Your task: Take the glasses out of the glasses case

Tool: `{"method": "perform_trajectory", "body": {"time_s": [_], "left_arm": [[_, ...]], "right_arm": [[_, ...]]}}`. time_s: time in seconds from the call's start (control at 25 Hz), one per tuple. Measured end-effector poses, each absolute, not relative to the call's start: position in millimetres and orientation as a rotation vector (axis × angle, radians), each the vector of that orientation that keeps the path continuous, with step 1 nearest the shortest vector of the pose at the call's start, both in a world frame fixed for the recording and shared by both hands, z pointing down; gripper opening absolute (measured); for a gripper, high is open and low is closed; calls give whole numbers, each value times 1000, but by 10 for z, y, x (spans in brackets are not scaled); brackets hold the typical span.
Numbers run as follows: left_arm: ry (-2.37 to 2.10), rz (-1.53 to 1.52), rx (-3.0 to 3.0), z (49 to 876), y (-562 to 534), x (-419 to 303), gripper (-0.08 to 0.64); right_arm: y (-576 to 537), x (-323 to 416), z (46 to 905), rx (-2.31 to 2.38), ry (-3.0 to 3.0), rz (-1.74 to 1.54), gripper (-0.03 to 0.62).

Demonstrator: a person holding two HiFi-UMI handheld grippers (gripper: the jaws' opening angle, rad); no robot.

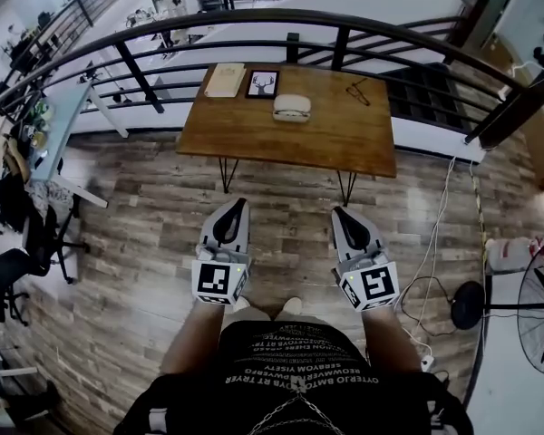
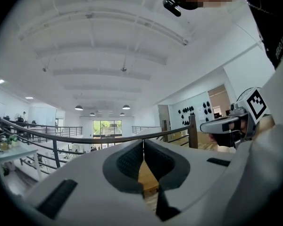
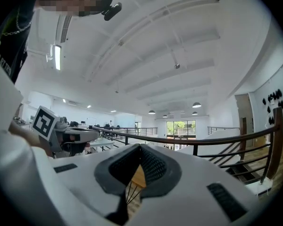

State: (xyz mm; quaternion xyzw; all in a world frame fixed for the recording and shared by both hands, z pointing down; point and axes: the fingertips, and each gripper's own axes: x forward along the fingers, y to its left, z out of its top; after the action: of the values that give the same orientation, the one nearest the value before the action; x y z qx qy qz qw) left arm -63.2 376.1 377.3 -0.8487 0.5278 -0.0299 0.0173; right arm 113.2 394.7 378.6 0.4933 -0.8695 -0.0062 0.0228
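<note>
Ahead, 1 glasses case (image 1: 291, 107), 1 table (image 1: 326, 139)

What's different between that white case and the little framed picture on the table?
The glasses case is white and rounded; the framed picture is square, dark-framed, with an antlered head inside. The case lies nearer the person; the picture sits farther back, to its left. Both rest on the wooden table.
</note>
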Motion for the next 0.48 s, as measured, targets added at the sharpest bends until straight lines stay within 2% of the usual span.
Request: {"method": "perform_trajectory", "body": {"time_s": [0.48], "left_arm": [[1578,-109,-2662,3758,3766,-567,28]], "right_arm": [[3930,1164,3777,1568,-2687,-5,14]]}}
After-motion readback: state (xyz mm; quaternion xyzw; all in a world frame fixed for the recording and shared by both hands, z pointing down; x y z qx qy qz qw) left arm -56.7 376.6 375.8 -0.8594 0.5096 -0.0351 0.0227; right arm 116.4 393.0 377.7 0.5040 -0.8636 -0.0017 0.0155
